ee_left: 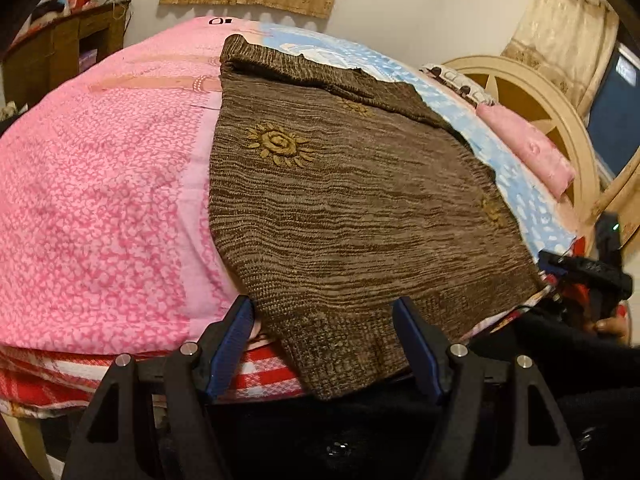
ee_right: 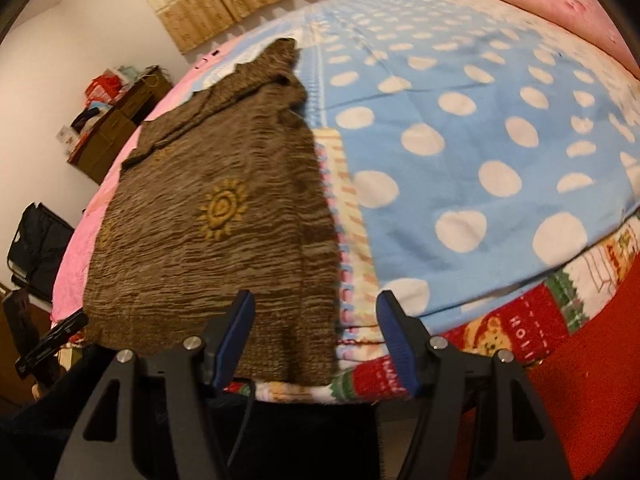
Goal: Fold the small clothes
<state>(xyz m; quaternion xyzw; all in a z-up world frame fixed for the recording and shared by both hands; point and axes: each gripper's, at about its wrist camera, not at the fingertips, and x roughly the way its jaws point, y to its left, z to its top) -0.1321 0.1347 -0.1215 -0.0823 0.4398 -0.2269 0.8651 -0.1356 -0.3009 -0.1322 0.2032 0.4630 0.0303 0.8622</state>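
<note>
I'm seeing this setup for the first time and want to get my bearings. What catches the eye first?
The brown knitted sweater with a golden sun motif, spread flat across the middle of the bed. It straddles two loud covers: a pink patterned one on one side, a blue blanket with white dots on the other. In front, the left gripper and right gripper stand open over the sweater's near hem.

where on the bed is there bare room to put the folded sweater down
Free: the pink bedspread left of the brown knitted sweater, and the blue polka-dot blanket on its right, up to the pink pillow. Crowded: the near edge, where both tongs sit at the sweater's hem.
</note>
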